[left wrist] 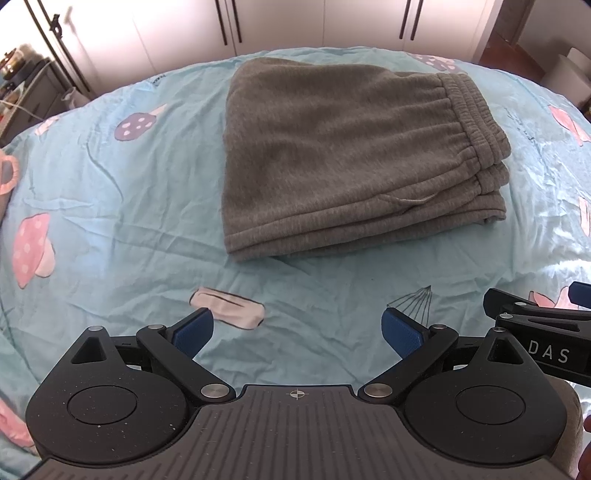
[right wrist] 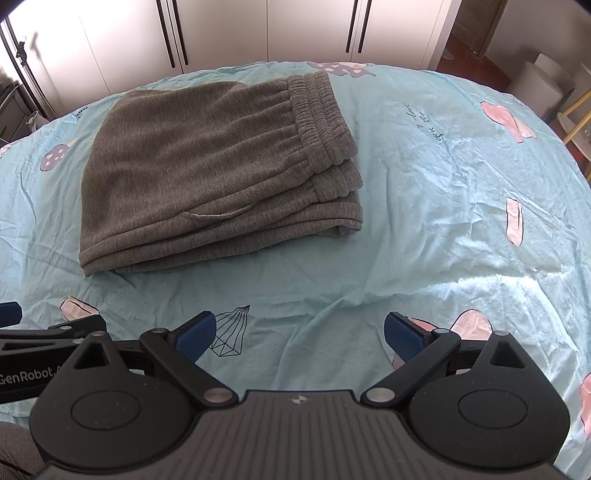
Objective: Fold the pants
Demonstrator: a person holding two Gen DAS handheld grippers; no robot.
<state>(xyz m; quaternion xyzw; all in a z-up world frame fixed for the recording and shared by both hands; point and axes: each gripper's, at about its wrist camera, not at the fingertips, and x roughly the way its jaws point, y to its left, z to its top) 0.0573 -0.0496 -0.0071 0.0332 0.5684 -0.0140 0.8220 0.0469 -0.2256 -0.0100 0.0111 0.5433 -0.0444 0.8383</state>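
Note:
Grey sweatpants [left wrist: 351, 155] lie folded in a compact stack on the bed, elastic waistband at the right end; they also show in the right wrist view [right wrist: 214, 170]. My left gripper [left wrist: 297, 332] is open and empty, held above the sheet well short of the pants' near edge. My right gripper [right wrist: 299, 334] is open and empty too, at about the same distance from the pants. Part of the right gripper [left wrist: 535, 321] shows at the right edge of the left wrist view, and the left gripper [right wrist: 40, 332] at the left edge of the right wrist view.
The bed carries a light blue sheet [left wrist: 110, 192] with pink and purple mushroom prints. White wardrobe doors [right wrist: 258, 33] stand behind the bed. A shelf with clutter [left wrist: 22, 85] is at the far left, and a white bin [right wrist: 539, 81] at the far right.

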